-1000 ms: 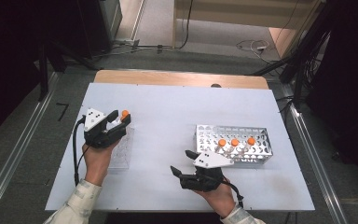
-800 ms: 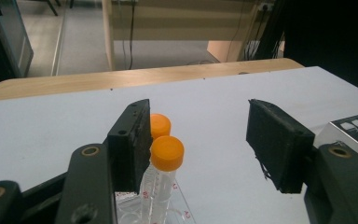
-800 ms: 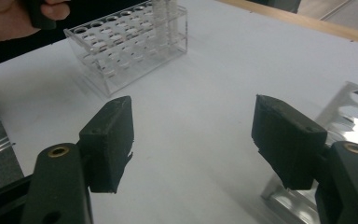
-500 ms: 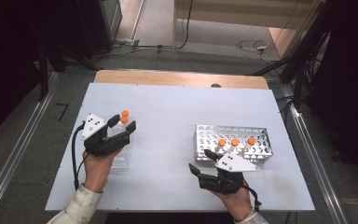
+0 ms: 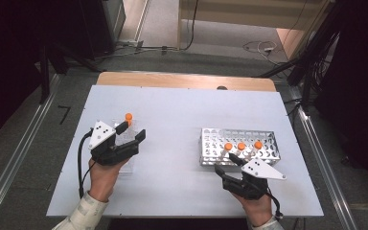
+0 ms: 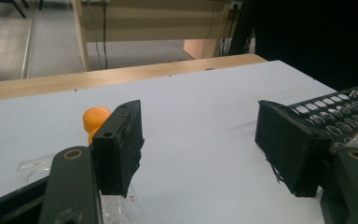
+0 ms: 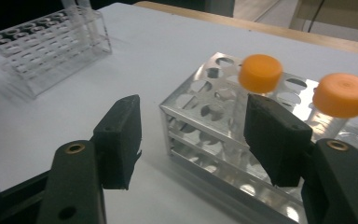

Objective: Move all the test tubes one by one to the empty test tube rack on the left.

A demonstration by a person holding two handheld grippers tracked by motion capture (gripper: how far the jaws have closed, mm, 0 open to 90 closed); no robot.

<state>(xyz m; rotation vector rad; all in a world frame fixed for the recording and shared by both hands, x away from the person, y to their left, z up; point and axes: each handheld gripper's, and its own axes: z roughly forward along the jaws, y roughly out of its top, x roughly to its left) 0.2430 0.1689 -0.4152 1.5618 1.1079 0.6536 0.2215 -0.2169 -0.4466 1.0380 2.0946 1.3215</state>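
Both the left gripper (image 5: 133, 133) and right gripper (image 5: 226, 163) gape empty, jaws hiding part of an orange-capped tube (image 6: 95, 120).

On the table (image 5: 182, 115) we note the clear rack (image 5: 124, 143) at left holding one capped tube (image 5: 128, 117), the metal rack (image 5: 239, 143) well apart at right holding three capped tubes (image 5: 241, 146) in a row.

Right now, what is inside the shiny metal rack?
Three orange-capped tubes stand in the metal rack, in the row nearest the right gripper. Other holes look empty. The tubes' bottoms are hidden inside.
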